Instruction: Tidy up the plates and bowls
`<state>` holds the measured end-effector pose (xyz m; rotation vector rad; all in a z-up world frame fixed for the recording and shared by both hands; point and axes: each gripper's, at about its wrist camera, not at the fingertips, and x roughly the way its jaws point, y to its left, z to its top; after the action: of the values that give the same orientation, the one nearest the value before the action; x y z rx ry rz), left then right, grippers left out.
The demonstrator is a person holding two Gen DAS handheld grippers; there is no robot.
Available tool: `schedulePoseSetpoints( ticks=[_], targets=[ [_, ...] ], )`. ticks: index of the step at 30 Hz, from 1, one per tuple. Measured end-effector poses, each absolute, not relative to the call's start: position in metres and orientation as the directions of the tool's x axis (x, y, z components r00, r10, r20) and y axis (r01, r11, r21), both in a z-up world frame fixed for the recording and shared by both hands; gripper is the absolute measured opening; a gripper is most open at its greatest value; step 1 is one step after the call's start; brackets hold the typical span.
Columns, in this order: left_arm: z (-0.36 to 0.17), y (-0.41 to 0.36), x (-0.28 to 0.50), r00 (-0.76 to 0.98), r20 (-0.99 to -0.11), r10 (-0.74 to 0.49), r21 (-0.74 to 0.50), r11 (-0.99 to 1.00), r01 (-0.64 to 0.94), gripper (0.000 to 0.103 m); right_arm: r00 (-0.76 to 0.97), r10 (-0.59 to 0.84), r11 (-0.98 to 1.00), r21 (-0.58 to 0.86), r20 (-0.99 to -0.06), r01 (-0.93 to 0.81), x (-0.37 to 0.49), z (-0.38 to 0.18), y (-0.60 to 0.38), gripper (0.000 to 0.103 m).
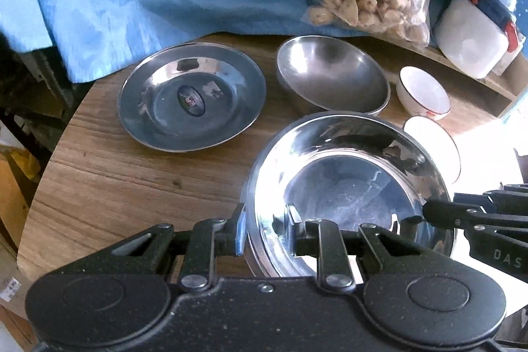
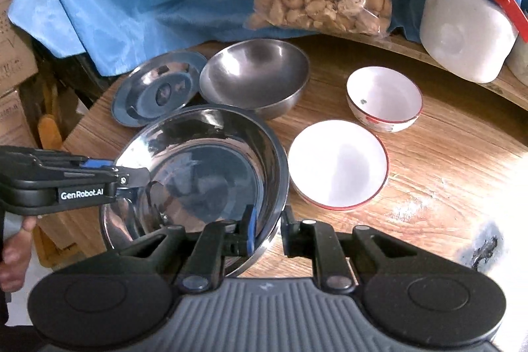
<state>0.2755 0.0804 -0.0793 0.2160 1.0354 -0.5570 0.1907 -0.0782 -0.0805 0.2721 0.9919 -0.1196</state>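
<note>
We hold the shiny steel plate by its rim from two sides, and the main risk, as we judge it, is a slip: polished steel offers little friction, and each claw bites only a thin lip. If one claw lets go before the other, the plate could tip and clatter onto the white bowl just beside it, or slide toward the near edge of the round wooden table, where it already sits close. A tilt could also knock it against the matte steel bowl just behind.

The left gripper is nearly pressed together, one pad outside the rim and one inside, pinching the plate's edge nearest its camera. The right gripper straddles the opposite rim, its blue-padded finger inside the plate and the other finger outside; a slight gap shows on the outer side, so we cannot tell whether it truly pinches.

The plate sits at the near side of the table. The second steel plate, bearing a sticker, lies toward the far left edge, and the second white bowl toward the far right.
</note>
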Motion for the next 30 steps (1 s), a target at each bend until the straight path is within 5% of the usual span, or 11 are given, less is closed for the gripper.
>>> schedulePoseSetpoints(
  ticks=[13,18,25,30],
  targets=[
    [-0.086,0.079,0.284,0.404,-0.86,-0.312,-0.058,0.846,0.53,0.025,0.514,0.023,0.97,0.143,-0.858,0.196,0.201,-0.087,-0.068,0.02],
    [-0.091,0.084,0.288,0.388,-0.868,-0.31,-0.077,0.856,0.511,0.028,0.511,0.026,0.975,0.136,-0.859,0.178,0.204,-0.086,-0.061,0.029],
    [-0.084,0.09,0.287,0.414,-0.859,-0.302,-0.065,0.865,0.497,0.078,0.544,0.028,0.963,0.169,-0.839,0.211,0.201,-0.085,-0.065,0.042],
    [-0.074,0.114,0.297,0.502,-0.804,-0.319,-0.083,0.896,0.436,0.102,0.632,0.055,0.955,0.225,-0.773,0.193,0.197,-0.072,-0.066,0.083]
  ],
)
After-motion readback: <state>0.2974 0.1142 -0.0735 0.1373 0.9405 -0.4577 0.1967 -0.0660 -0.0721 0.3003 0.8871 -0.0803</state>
